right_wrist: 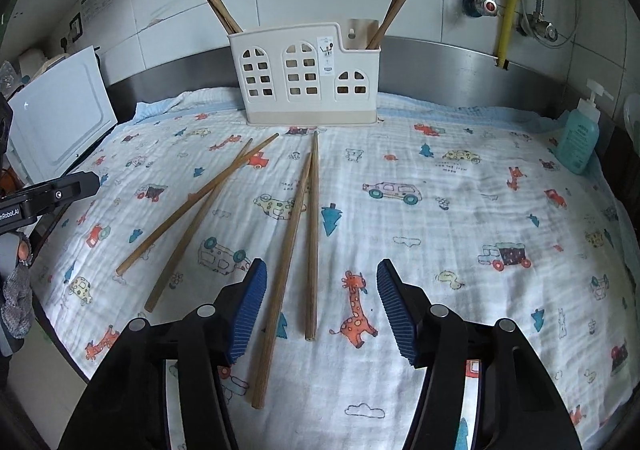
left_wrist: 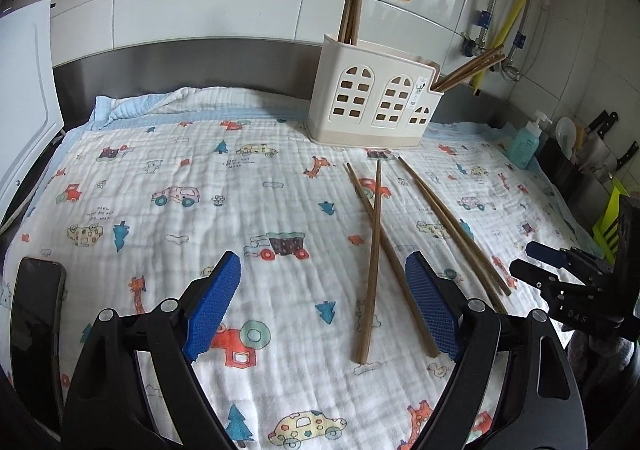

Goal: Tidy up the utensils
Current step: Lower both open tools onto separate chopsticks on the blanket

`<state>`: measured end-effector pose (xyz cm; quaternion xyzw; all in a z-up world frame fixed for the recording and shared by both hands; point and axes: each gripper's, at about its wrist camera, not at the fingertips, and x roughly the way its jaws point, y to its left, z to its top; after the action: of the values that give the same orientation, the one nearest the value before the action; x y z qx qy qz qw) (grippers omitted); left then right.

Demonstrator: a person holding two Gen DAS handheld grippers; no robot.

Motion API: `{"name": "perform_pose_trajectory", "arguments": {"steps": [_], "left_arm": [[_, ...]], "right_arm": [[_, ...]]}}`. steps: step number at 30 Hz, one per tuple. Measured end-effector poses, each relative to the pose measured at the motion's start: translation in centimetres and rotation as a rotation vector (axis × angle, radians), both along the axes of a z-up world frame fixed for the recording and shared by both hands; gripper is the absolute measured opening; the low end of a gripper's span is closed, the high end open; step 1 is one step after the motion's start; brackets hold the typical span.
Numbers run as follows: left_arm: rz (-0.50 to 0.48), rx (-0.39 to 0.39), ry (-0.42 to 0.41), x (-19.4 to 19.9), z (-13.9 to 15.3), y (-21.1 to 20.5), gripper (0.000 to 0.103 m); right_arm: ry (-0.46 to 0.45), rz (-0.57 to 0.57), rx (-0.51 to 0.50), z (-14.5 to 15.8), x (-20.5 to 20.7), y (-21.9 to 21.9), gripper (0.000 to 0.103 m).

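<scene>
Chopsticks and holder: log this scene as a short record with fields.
surface: patterned cloth
holder: white holder upright at the back of the cloth
in holder: two chopsticks at each end
loose chopsticks: four on the cloth, a crossed pair and a near-parallel pair
left gripper: open, empty
right gripper: open, near-parallel pair's ends lie between its fingers, not clamped
bottle: blue bottle at the cloth's right edge

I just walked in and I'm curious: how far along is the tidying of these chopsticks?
Four chopsticks already stand in the white holder, two at each end. Nothing is in hand: the left gripper and right gripper are both open. Four loose chopsticks lie on the cloth.
</scene>
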<state>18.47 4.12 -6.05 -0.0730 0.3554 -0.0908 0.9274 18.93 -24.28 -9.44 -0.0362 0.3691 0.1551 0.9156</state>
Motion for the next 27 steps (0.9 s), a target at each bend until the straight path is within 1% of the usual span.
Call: {"name": "perform_pose_trajectory", "arguments": {"steps": [6,7,12,14,18,19,24,27], "left_arm": [[-0.004,-0.006,0.009,0.0,-0.4,-0.1,0.084],[-0.007,-0.004,0.010,0.1,-0.4,-0.2,0.084],[-0.028,-0.001,0.014,0.0,-0.7,-0.7,0.084],[-0.045,0.006,0.014,-0.1,-0.8,-1.1,0.084],[-0.068,0.009,0.020,-0.1,-1.0,-1.6,0.084],[-0.073,0.009,0.022,-0.1,-1.1,-1.7,0.084],[-0.094,0.012,0.033,0.1,-1.5,-2.3,0.082],[-0.104,0.036,0.032,0.2,-1.8,-2.9,0.082]], "right_arm": [[0.016,0.005,0.002,-0.6,0.5,0.3,0.050],[0.020,0.006,0.003,-0.7,0.6,0.3,0.047],[0.036,0.010,0.006,-1.2,1.1,0.6,0.039],[0.043,0.015,0.007,-1.4,1.3,0.8,0.034],[0.051,0.023,0.008,-1.7,1.8,1.1,0.030],[0.056,0.027,0.009,-1.8,1.9,1.2,0.026],[0.071,0.030,0.003,-2.3,2.3,1.3,0.021],[0.080,0.027,0.001,-2.6,2.5,1.3,0.018]]}}
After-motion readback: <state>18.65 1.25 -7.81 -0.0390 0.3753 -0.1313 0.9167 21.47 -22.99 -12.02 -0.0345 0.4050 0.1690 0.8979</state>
